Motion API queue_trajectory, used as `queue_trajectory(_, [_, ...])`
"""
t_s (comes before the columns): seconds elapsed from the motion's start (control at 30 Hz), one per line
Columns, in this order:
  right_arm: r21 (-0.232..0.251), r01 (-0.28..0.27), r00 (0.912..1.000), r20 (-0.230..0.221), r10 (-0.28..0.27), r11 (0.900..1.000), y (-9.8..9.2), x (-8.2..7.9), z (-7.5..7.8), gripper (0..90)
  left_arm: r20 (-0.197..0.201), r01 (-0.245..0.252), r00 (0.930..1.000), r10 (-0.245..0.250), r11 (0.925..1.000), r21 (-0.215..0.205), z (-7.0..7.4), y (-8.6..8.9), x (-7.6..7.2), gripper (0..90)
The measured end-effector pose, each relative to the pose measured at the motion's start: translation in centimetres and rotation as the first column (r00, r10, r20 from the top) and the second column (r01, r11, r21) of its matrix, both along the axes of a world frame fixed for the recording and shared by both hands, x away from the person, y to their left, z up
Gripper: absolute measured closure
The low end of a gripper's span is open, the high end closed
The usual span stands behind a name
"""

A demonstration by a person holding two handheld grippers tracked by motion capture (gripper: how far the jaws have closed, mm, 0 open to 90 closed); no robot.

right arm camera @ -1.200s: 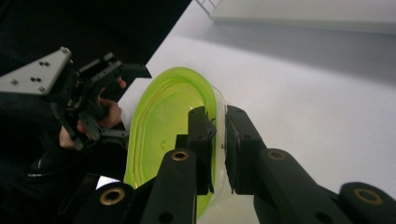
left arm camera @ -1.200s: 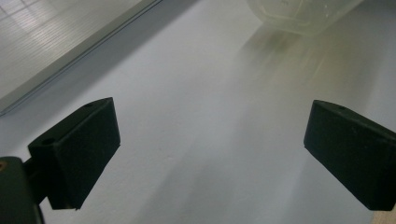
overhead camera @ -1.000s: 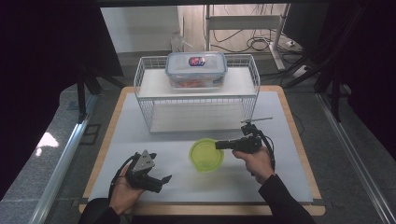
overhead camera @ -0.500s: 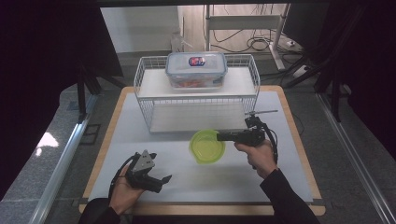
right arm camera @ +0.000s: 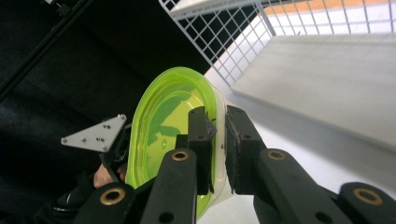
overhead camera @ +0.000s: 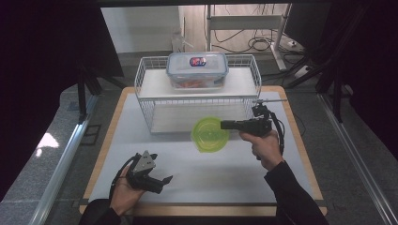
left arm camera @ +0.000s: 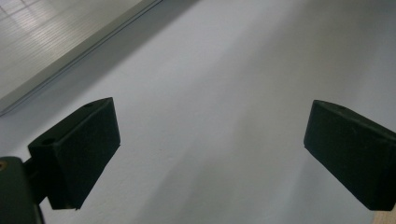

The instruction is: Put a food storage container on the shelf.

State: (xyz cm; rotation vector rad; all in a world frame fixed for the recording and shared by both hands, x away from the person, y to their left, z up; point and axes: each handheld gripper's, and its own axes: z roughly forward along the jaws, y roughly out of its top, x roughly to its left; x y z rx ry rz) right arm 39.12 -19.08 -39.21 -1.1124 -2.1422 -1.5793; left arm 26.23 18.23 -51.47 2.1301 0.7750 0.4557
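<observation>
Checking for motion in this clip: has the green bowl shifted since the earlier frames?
Yes. The green bowl, clamped in the right tongs, has moved up the high view toward the white wire rack, now overlapping its lower front edge.

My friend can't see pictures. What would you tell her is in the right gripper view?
The right gripper pinches the rim of a lime-green plastic bowl between its two black jaws. Behind stands a white wire rack on a white table.
</observation>
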Motion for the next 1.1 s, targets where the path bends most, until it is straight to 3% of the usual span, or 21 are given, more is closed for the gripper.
queue_trajectory(0.53, [0.044,0.029,0.9985,0.045,-0.031,0.999,0.1,2.0,5.5,82.0,0.008,-0.008,0.9999,0.008,0.9997,-0.024,0.1,0.1,0.0,3.5])
queue_trajectory(1.1, [0.061,0.073,0.9935,0.084,-0.078,0.996,1.5,4.9,11.6,82.0,0.007,-0.007,0.9999,0.008,0.9996,-0.028,0.1,0.3,0.0,3.4])
